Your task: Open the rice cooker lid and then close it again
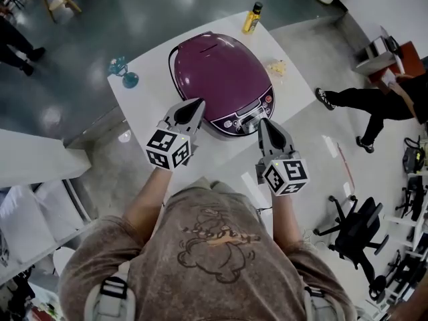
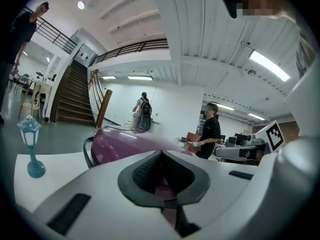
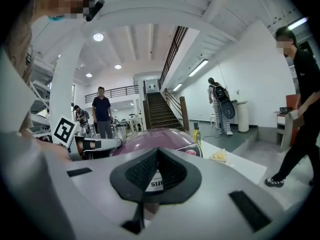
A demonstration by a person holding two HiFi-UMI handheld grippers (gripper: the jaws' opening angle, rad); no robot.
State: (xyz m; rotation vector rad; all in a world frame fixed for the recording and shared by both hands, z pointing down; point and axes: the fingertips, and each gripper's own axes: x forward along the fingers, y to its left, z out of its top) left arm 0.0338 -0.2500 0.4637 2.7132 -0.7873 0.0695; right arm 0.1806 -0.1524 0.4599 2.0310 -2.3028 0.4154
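With the left tool [image 1: 198, 105] and right tool [image 1: 263, 124] both pinched together and empty, a misjudged shove may skid the rice cooker [image 1: 221, 72] across the bench [image 1: 144, 102].

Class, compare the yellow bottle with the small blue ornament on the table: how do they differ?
The bottle is yellow with a dark cap; the ornament is blue throughout. The bottle has a plain straight body; the ornament has a lantern-like head on a thin stem. The bottle stands beyond the rice cooker, the ornament to its left in the head view. Both stand upright on the white table.
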